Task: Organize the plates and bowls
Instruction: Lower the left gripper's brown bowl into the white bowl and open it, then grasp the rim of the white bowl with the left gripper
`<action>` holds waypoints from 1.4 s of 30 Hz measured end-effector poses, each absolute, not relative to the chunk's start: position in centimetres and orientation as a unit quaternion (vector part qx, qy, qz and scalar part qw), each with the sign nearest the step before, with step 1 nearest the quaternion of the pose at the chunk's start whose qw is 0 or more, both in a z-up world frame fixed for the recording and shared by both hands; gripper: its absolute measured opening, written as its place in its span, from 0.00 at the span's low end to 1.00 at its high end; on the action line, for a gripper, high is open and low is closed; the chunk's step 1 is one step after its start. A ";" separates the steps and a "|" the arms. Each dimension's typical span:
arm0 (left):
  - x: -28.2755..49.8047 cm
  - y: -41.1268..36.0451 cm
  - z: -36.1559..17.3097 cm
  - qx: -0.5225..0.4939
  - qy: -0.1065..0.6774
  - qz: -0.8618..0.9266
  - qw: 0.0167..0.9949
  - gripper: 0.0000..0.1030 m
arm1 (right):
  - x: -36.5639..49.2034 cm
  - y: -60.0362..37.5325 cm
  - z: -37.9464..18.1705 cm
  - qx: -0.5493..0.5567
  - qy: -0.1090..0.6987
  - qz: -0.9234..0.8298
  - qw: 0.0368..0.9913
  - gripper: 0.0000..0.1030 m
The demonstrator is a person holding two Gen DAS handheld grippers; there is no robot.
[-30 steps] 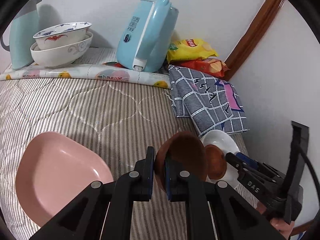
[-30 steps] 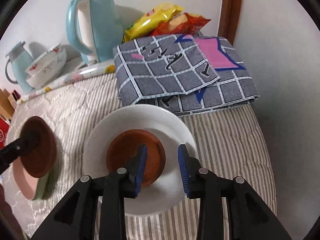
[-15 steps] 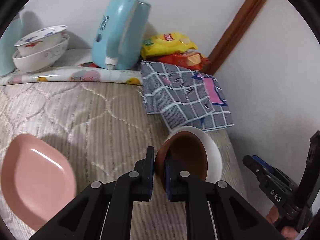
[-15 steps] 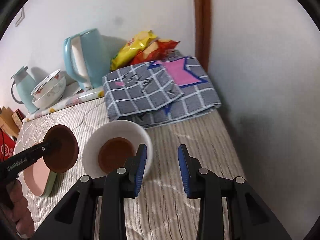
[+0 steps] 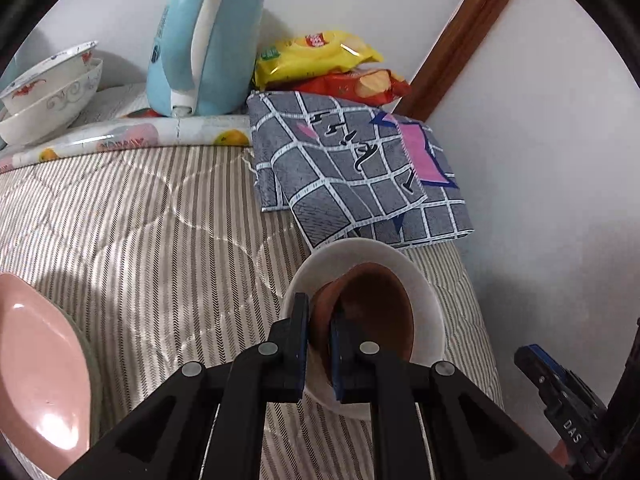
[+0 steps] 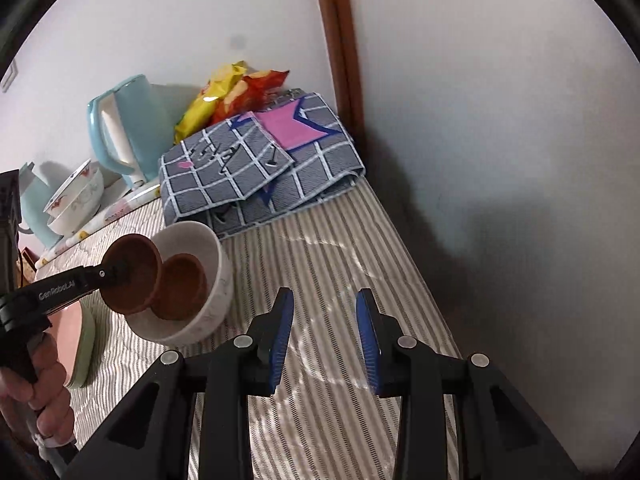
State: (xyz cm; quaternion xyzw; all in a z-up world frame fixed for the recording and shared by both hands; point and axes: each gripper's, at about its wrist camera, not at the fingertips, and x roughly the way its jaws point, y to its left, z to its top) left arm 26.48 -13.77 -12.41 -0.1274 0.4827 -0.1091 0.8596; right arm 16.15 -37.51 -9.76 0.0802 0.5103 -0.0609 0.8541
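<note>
Holding a brown bowl (image 5: 372, 312) by its rim, tilted, over the white bowl (image 6: 208, 280) on the striped quilt (image 5: 160, 232); lower edge lying inside the white bowl, beside a second brown bowl (image 6: 182, 288) resting there. Left gripper (image 5: 319, 332) clenching that rim between its pads. Right gripper (image 6: 325, 336) hovering off to the white bowl's right, jaws parted, gripping nothing. Lying at the left, a pink plate (image 5: 36, 380). Sitting further back: checked cloth (image 5: 352, 168) just behind the white bowl, blue kettle (image 5: 204, 36), snack bags (image 5: 320, 60), two stacked patterned bowls (image 5: 48, 92).
</note>
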 end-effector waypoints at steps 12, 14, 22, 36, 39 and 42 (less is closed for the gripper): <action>27.8 -14.9 -14.0 -0.129 0.497 -0.113 0.851 0.10 | 16.1 -37.7 -10.4 0.077 0.518 -0.057 0.850 0.32; 28.0 -14.9 -14.4 -0.136 0.499 -0.116 0.848 0.10 | 16.1 -37.6 -10.5 0.076 0.519 -0.056 0.849 0.32; 28.0 -15.1 -14.5 -0.139 0.502 -0.125 0.845 0.11 | 16.5 -36.6 -10.6 0.073 0.521 -0.044 0.849 0.32; 26.5 -15.1 -12.4 -0.133 0.492 -0.145 0.848 0.31 | 16.6 -34.5 -9.7 0.063 0.516 -0.018 0.854 0.35; 26.0 -14.5 -11.2 -0.128 0.479 -0.138 0.858 0.36 | 16.9 -33.9 -9.3 0.063 0.512 -0.011 0.856 0.35; 25.6 -13.4 -10.5 -0.125 0.468 -0.123 0.866 0.41 | 17.4 -33.3 -9.1 0.069 0.506 0.002 0.860 0.35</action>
